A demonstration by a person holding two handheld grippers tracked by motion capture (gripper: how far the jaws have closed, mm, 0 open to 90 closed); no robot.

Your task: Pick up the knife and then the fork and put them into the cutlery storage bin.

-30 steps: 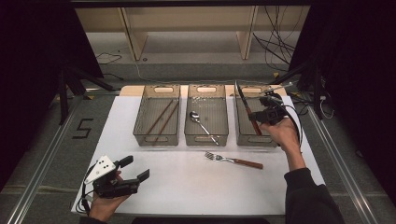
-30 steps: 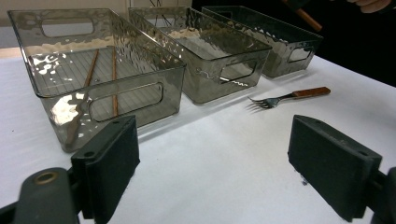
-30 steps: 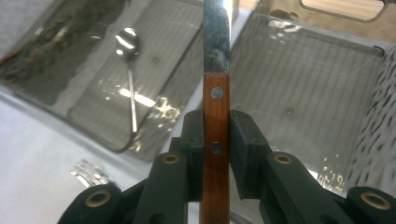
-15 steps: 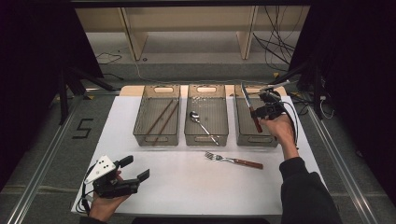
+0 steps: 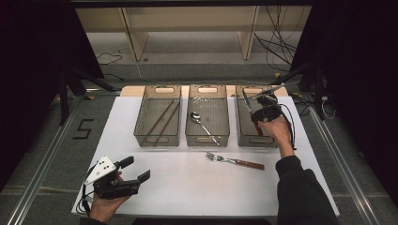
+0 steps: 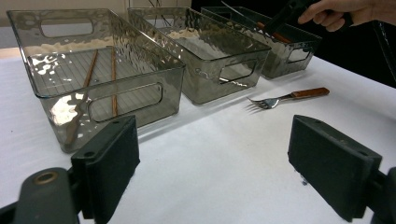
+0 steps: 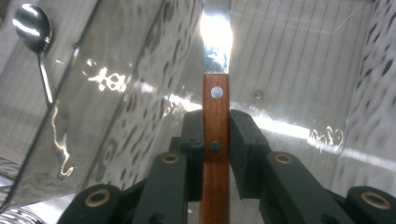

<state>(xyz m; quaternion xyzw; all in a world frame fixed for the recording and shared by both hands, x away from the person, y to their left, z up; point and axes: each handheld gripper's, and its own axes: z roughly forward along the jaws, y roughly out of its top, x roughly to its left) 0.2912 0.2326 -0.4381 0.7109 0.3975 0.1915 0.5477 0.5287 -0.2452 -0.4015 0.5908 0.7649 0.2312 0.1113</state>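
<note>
My left gripper [image 5: 133, 176] rests idle at the table's near-left corner, jaws spread and empty. The fork [image 5: 234, 161] lies crosswise before the middle bin, nearer my right. My right gripper [image 7: 215, 135] clamps a wooden-handled knife [image 7: 215, 109], blade pointing away, above the right bin [image 5: 245, 136].

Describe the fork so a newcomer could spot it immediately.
On the white table, look in front of the three grey bins, between the middle and right ones. The fork lies there flat, with a wooden handle, the one utensil outside any bin.
</note>
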